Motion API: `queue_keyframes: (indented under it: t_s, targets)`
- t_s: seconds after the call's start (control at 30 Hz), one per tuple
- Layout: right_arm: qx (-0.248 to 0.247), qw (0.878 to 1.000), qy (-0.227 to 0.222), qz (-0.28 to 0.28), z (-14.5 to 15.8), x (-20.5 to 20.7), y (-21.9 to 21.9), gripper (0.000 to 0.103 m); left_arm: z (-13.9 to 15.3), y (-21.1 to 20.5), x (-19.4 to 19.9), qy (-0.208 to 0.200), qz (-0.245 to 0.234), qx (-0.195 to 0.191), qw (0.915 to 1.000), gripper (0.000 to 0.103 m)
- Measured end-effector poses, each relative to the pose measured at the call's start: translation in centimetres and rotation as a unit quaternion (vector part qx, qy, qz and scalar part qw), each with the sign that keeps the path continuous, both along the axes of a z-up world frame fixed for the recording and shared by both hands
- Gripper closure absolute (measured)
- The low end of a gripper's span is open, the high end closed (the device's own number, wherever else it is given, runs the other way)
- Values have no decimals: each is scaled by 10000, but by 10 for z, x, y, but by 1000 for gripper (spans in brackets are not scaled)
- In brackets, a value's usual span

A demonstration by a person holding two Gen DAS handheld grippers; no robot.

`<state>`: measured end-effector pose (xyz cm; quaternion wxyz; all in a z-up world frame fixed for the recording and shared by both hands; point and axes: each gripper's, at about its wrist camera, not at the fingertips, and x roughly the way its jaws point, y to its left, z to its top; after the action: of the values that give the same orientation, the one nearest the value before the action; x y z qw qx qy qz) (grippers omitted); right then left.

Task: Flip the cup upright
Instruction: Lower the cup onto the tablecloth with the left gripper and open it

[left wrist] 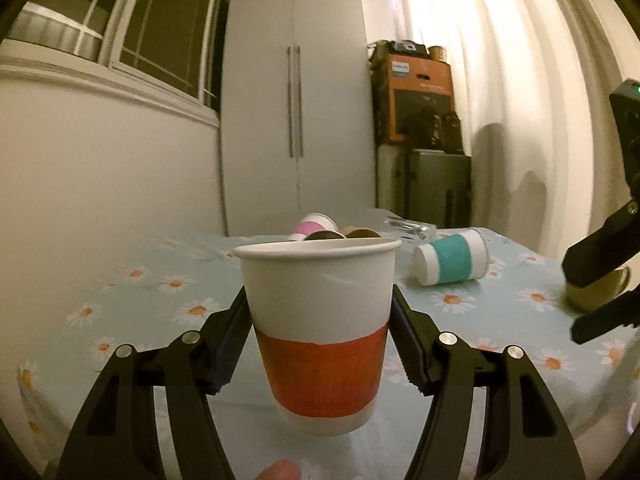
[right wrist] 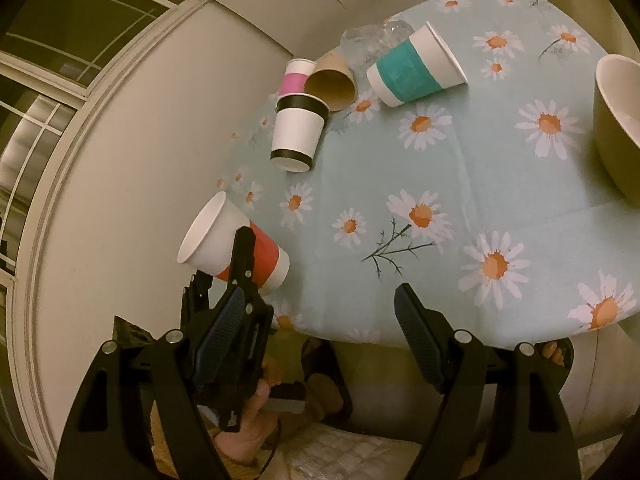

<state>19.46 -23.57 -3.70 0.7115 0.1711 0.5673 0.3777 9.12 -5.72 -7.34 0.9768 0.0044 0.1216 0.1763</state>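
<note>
Left gripper [left wrist: 320,336] pinches the red-banded paper cup [left wrist: 320,320] mid-wall, light, crushable, so gentle squeeze; right gripper [right wrist: 320,332] gapes empty.

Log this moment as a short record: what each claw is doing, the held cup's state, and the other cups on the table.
left claw: shut on red-banded white paper cup, mouth up, lifted off the daisy-print tablecloth
right claw: open, holding nothing
teal-banded white paper cup: on its side
black-rimmed white paper cup: mouth away from camera
plain brown paper cup: on its side
pink-banded white paper cup: partly hidden
</note>
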Motion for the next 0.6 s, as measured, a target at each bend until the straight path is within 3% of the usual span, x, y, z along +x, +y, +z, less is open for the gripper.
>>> queue_keyframes:
  t_s: [0.27,0.6]
  targets:
    - [-84,9999,89,-23,-6,1,0,26,-18,-10,-1,-191,202,171,9995,38]
    - [-155,9998,120,6,-6,2,-1,26,-33,-15,-1,-104,215,303,9993,37]
